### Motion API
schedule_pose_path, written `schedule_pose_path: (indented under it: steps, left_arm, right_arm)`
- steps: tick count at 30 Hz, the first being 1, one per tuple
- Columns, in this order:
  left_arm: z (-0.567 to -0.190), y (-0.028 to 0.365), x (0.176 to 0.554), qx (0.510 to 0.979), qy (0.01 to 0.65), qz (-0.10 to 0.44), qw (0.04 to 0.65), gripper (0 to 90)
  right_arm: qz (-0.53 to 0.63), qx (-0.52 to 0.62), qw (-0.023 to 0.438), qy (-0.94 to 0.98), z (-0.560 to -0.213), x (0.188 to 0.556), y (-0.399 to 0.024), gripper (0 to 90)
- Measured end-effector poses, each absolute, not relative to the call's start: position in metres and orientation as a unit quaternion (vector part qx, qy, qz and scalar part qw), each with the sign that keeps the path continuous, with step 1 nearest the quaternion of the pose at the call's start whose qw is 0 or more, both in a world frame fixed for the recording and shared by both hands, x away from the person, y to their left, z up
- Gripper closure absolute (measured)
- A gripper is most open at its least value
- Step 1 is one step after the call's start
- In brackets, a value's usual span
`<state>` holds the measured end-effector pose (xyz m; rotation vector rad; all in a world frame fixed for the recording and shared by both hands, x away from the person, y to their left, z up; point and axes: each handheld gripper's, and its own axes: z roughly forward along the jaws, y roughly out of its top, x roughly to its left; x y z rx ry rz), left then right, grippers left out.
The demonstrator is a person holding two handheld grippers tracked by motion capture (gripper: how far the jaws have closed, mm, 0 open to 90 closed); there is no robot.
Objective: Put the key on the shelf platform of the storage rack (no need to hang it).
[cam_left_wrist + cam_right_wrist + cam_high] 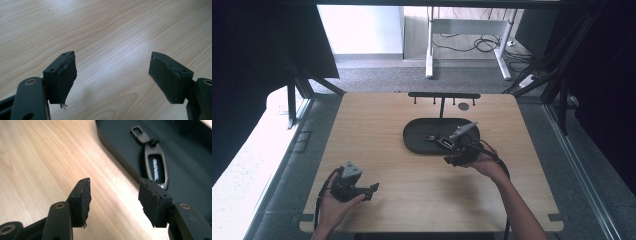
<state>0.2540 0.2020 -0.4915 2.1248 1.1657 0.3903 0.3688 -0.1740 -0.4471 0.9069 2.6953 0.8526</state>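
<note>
Right gripper view: right gripper (113,197) over wooden table (37,170) at edge of black tray (190,177), jaws apart, nothing between; key fob (155,165) with clip in tray just ahead, slightly right; left gripper (112,77) jaws wide, empty

A key fob (155,167) lies in the tray (417,142) mid-table, before the hook rack (443,95) at the table's (377,125) far edge.
</note>
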Motion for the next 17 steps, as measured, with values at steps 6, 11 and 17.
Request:
schedule_pose_path:
  steps: [6,11,17]
  left_arm:
    - [-0.492,0.2,0.253,0.817,0.445,0.152,0.334,22.6]
    - [-0.492,0.199,0.253,0.818,0.446,0.152,0.331,22.6]
    - [-0.492,0.198,0.253,0.818,0.445,0.153,0.332,22.6]
  right_arm:
    - [0.323,0.315,0.082,0.889,-0.462,0.337,-0.204,45.9]
    - [0.332,0.316,0.083,0.885,-0.472,0.321,-0.214,46.0]
    - [0.333,0.308,0.079,0.888,-0.477,0.312,-0.217,43.3]
